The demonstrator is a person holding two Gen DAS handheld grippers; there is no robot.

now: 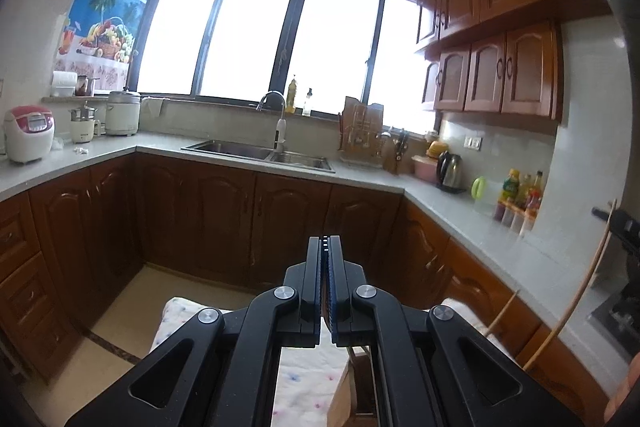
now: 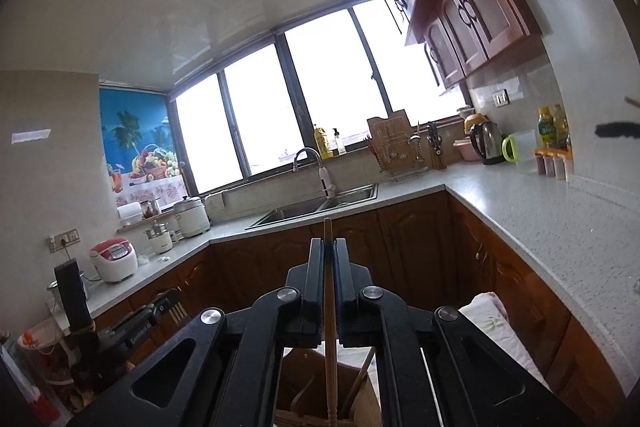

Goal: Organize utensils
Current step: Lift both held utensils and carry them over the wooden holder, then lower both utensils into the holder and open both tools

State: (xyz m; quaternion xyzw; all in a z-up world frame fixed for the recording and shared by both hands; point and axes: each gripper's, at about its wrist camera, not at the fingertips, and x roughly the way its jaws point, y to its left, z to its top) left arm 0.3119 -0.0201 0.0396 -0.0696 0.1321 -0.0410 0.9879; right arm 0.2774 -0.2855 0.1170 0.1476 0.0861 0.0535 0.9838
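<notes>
My right gripper (image 2: pixel 329 247) is shut on a long thin wooden stick (image 2: pixel 330 355). The stick stands upright between the pads, its top poking just above the fingertips and its lower end reaching into a brown cardboard box (image 2: pixel 304 379) that holds other wooden utensils. From the left wrist view, the same stick (image 1: pixel 576 299) and right gripper (image 1: pixel 618 225) appear at the far right edge. My left gripper (image 1: pixel 325 247) is shut, pointing towards the sink cabinets. A thin brownish sliver shows between its pads; I cannot tell what it is. That left gripper (image 2: pixel 170 305) shows low on the left in the right wrist view.
A flowered cloth (image 1: pixel 296 379) covers the surface below the grippers, with the cardboard box (image 1: pixel 340 401) on it. An L-shaped counter (image 1: pixel 452 215) carries a sink (image 1: pixel 260 149), dish rack (image 1: pixel 362 137), kettle (image 1: pixel 450 171), bottles (image 1: pixel 520 195) and rice cooker (image 1: pixel 29 133). A stove (image 1: pixel 614 315) lies right.
</notes>
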